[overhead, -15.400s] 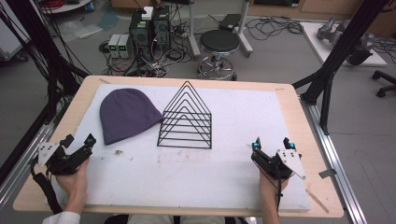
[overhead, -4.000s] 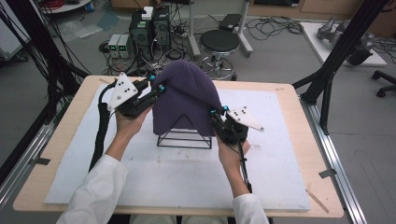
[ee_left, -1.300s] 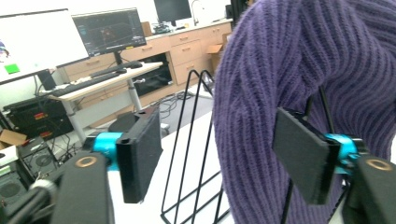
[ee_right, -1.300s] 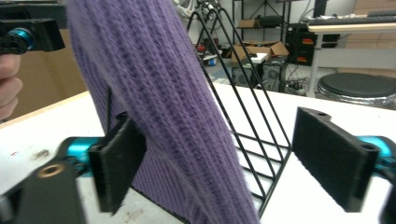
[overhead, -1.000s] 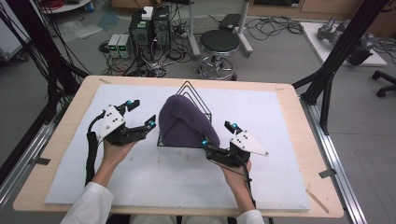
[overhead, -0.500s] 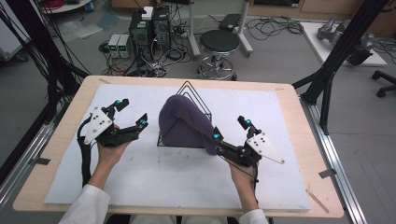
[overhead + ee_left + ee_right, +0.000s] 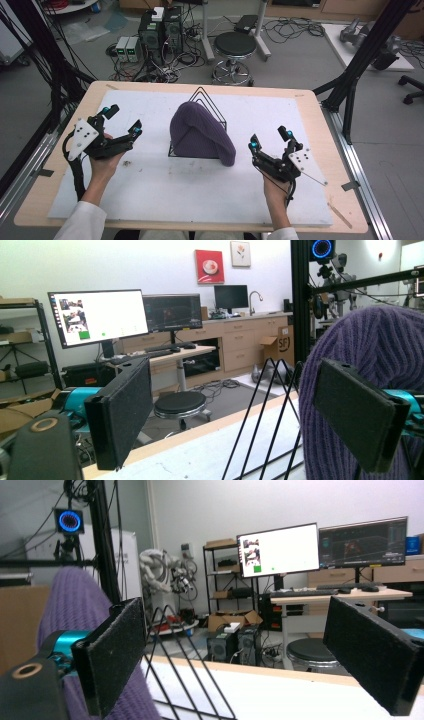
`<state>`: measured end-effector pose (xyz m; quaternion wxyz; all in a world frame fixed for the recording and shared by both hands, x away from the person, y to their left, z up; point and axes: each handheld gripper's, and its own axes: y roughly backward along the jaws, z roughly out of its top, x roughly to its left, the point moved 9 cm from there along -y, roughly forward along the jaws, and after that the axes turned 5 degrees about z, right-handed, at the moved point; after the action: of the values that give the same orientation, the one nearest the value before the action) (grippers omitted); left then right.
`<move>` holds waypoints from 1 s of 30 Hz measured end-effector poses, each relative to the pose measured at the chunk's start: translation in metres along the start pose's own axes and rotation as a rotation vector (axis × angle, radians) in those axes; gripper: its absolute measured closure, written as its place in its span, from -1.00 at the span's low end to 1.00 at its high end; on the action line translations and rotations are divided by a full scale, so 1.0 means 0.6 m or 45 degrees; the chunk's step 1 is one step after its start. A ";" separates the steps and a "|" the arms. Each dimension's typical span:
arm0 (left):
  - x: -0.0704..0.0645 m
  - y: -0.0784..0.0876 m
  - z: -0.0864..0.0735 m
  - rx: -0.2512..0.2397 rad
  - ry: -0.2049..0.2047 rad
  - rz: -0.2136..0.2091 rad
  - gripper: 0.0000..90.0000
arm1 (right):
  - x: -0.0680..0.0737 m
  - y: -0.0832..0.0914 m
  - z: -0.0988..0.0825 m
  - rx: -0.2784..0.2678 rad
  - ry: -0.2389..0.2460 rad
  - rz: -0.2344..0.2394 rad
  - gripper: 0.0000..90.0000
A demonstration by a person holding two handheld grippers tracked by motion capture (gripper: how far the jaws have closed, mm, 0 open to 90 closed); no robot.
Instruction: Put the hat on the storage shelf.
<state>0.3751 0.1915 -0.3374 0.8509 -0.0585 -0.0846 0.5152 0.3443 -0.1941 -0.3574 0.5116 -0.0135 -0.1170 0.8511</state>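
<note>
A purple knitted beanie (image 7: pixel 200 132) hangs draped over a black wire triangle rack (image 7: pixel 201 94) at the middle of the white mat. My left gripper (image 7: pixel 121 120) is to the left of the rack, apart from it. It is open, its jaws have just been opening, and nothing is between them. My right gripper (image 7: pixel 270 139) is open to the right of the beanie, also apart and empty. The left gripper view looks past my left gripper (image 7: pixel 240 415) at the beanie (image 7: pixel 360 340) and rack wires (image 7: pixel 265 425). In the right gripper view my right gripper (image 7: pixel 245 650) frames the rack (image 7: pixel 185 645), with the beanie (image 7: pixel 70 600) at left.
The white mat (image 7: pixel 150 195) covers a wooden table (image 7: pixel 310 100). A round stool (image 7: pixel 235 47) and computer boxes (image 7: pixel 160 30) stand on the floor beyond the far edge. Black frame posts (image 7: pixel 360 60) rise at both sides.
Both hands have drawn outward, away from the beanie, the left leftward and the right rightward. The beanie stays draped on the rack.
</note>
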 end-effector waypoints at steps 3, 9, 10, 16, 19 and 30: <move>0.005 0.010 0.008 -0.019 -0.001 0.008 -0.63 | -0.015 0.013 0.004 -0.005 -0.005 -0.026 -0.79; 0.021 0.025 0.016 -0.044 0.005 0.041 -0.63 | -0.039 0.035 0.006 0.000 0.009 -0.067 -0.79; 0.023 0.027 0.017 -0.047 0.005 0.046 -0.63 | -0.043 0.039 0.005 0.005 0.021 -0.072 -0.79; 0.039 0.046 0.024 -0.065 0.002 0.078 -0.63 | -0.054 0.053 0.001 0.017 0.031 -0.092 -0.79; 0.051 0.060 0.026 -0.074 0.006 0.102 -0.63 | -0.063 0.066 0.000 0.026 0.022 -0.109 -0.79; 0.100 0.114 0.015 -0.081 0.037 0.212 -0.63 | -0.084 0.100 -0.004 0.057 0.039 -0.158 -0.79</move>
<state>0.3411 0.2765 -0.3363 0.8039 -0.1000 -0.0834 0.5804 0.3169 -0.2647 -0.3775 0.5653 -0.0079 -0.0906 0.8198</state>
